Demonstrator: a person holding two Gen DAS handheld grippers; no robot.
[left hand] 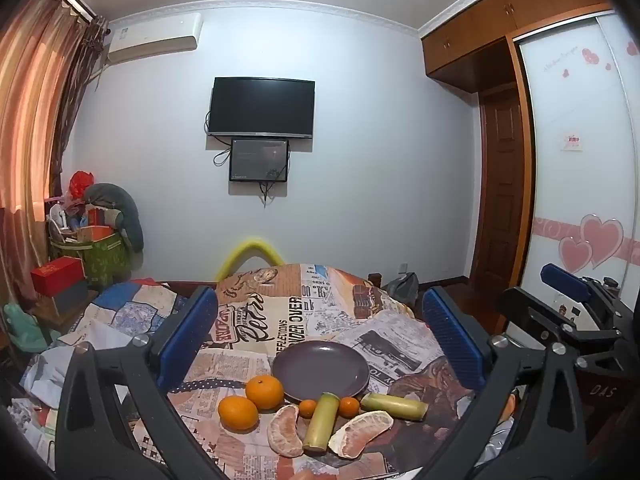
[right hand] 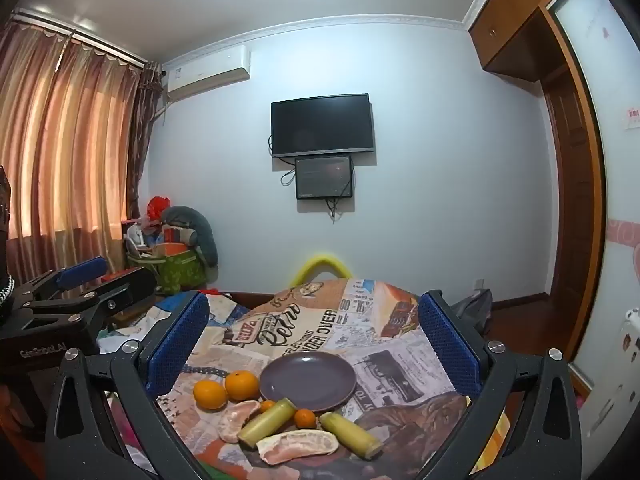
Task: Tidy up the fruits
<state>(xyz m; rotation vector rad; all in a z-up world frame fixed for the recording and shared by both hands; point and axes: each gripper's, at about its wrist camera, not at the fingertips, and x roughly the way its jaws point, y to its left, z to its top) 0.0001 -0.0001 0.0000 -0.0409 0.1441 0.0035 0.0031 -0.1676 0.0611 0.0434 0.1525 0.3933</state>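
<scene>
Two grippers, left gripper [left hand: 316, 334] and right gripper [right hand: 314, 338], hang wide open and empty above the fruit – we hold nothing yet. Oranges [left hand: 264, 392], pomelo segments [left hand: 362, 434] and sugarcane pieces [left hand: 321, 422] crowd just beside the empty purple plate [left hand: 320, 368]. We judge the round ones may roll (the patterned cloth [left hand: 280, 320] lies rumpled) if nudged.

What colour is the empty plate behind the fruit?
The plate is a dull purple, plain with no pattern. It shows best in the left wrist view.
</scene>
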